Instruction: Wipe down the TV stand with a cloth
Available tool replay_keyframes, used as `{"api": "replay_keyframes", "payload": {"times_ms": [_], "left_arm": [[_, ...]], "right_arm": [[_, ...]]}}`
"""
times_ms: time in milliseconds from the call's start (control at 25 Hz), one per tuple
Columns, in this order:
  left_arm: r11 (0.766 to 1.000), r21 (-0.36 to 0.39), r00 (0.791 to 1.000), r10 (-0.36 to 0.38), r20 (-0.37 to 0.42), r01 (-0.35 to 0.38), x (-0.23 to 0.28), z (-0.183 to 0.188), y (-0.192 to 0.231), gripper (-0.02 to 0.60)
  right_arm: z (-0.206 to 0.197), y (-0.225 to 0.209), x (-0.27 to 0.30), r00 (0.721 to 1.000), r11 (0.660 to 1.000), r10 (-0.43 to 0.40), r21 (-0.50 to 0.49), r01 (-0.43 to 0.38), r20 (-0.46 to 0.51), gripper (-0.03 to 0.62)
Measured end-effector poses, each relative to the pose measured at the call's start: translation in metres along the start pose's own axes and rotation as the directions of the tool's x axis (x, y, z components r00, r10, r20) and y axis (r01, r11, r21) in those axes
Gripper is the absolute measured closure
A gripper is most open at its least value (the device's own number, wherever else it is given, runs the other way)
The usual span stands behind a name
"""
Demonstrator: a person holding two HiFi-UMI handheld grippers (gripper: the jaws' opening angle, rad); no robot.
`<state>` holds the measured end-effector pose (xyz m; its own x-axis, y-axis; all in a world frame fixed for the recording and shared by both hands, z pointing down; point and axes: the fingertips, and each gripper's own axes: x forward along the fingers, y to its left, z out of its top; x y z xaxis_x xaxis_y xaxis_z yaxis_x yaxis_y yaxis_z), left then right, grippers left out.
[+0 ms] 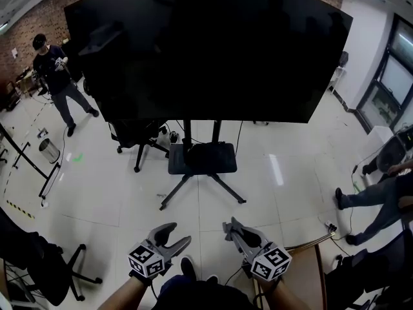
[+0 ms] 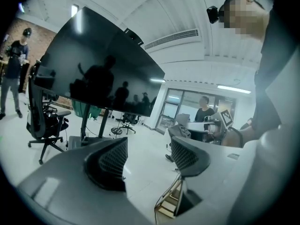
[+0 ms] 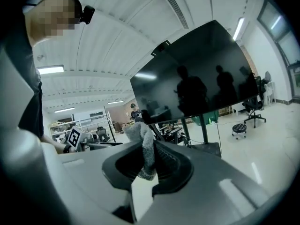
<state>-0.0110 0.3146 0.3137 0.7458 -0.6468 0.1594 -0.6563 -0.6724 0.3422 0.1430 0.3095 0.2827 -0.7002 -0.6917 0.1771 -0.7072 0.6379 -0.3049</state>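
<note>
- The TV stand (image 1: 202, 158) had two upright posts, a black shelf plate and splayed legs; it stood well ahead of both grippers and neither touched it
- The TV screen (image 1: 206, 44) spanned most of the head view, and its lower edge overhung the shelf plate
- The floor (image 1: 129, 199), of pale tiles, lay bare between the grippers and the stand's front legs, and widely to the right of the legs
- The office chair (image 1: 137, 137) stood just beside the stand on its left, its wheeled base near the left front leg, narrowing the room on that side
- The left gripper (image 1: 179, 234) (image 2: 147, 156) was held low and near the wearer, jaws released and spread apart, with nothing between them but the floor beyond
- The right gripper (image 1: 230, 227) (image 3: 149, 163) was held level with the left one, jaws clenched on the cloth (image 3: 144, 146)
- The cloth was grey and bunched; it rose out of the closed jaws as an upright tuft, so it was at the right gripper and well apart from the stand
- The bin (image 1: 49, 150), a small metal one, stood on the floor at the far left beside a black rail (image 1: 26, 154); its contents could not be made out
- The standing person (image 1: 57, 76) was at the far left, well apart from the stand; the legs of seated people (image 1: 371, 196) reached in at the right edge
</note>
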Motion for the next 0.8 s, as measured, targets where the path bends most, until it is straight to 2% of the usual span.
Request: {"api": "replay_keyframes", "payload": {"times_ms": [320, 560, 800], "left_arm": [[1.000, 0.019, 1.000, 0.013, 0.020, -0.013, -0.010, -0.002, -0.057, 0.267], [1.000, 0.022, 1.000, 0.011, 0.022, -0.012, -0.025, -0.006, -0.060, 0.267], [0.999, 0.037, 1.000, -0.001, 0.024, 0.000, -0.045, 0.007, -0.061, 0.267]], "right_arm": [[-0.010, 0.013, -0.043, 0.999, 0.999, 0.047, -0.016, -0.047, -0.016, 0.551], [-0.016, 0.023, -0.051, 0.999, 0.999, 0.044, -0.009, -0.044, -0.028, 0.553], [-0.021, 0.038, -0.046, 0.999, 1.000, 0.029, 0.012, -0.029, -0.027, 0.553]]}}
